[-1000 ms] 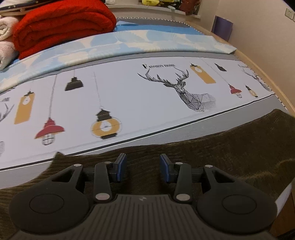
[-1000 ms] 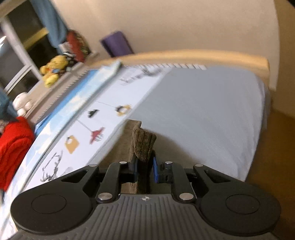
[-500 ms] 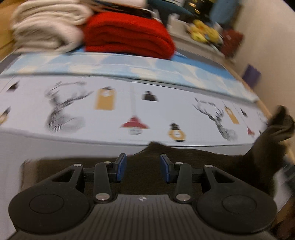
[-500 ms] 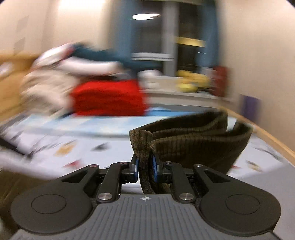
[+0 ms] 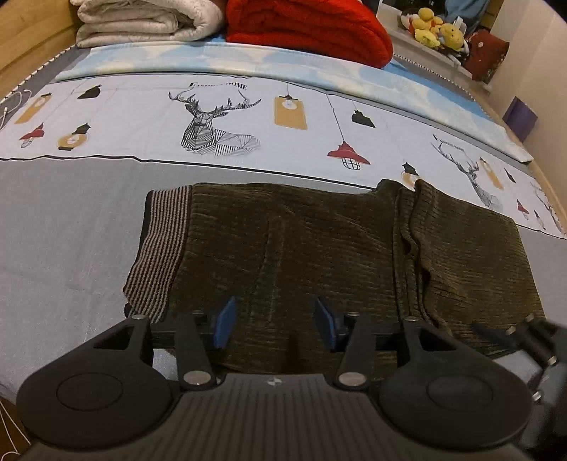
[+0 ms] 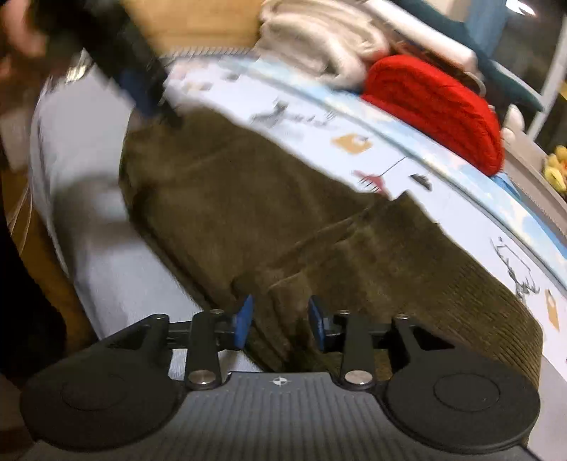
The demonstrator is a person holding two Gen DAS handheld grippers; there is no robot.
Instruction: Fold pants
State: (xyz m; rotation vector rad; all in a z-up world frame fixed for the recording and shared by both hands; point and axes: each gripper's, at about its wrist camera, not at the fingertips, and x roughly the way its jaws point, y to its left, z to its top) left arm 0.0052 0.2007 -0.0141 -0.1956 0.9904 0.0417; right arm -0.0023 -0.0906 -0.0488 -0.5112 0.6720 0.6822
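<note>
Olive-brown corduroy pants (image 5: 301, 248) lie folded over on the bed, their striped waistband (image 5: 156, 255) at the left. The folded-back leg ends (image 5: 418, 241) rest on top at the right. My left gripper (image 5: 273, 319) hovers over the pants' near edge, its jaws opening with nothing pinched between them. In the right wrist view my right gripper (image 6: 280, 315) is low over the leg-end fold (image 6: 283, 283). Its jaws are opening and the cloth lies loose between the pads. The left gripper (image 6: 149, 95) shows blurred at the far end of the pants.
The printed sheet (image 5: 212, 120) with deer and lamps covers the bed beyond the pants. A red blanket (image 5: 308, 28) and cream blankets (image 5: 141, 21) are stacked at the back. Plush toys (image 5: 439, 28) sit on a ledge. The bed's wooden frame (image 5: 21, 53) runs along the left.
My right gripper swung the leg ends over onto the pants and its jaws parted from the cloth. My left gripper slid toward the waistband and widened.
</note>
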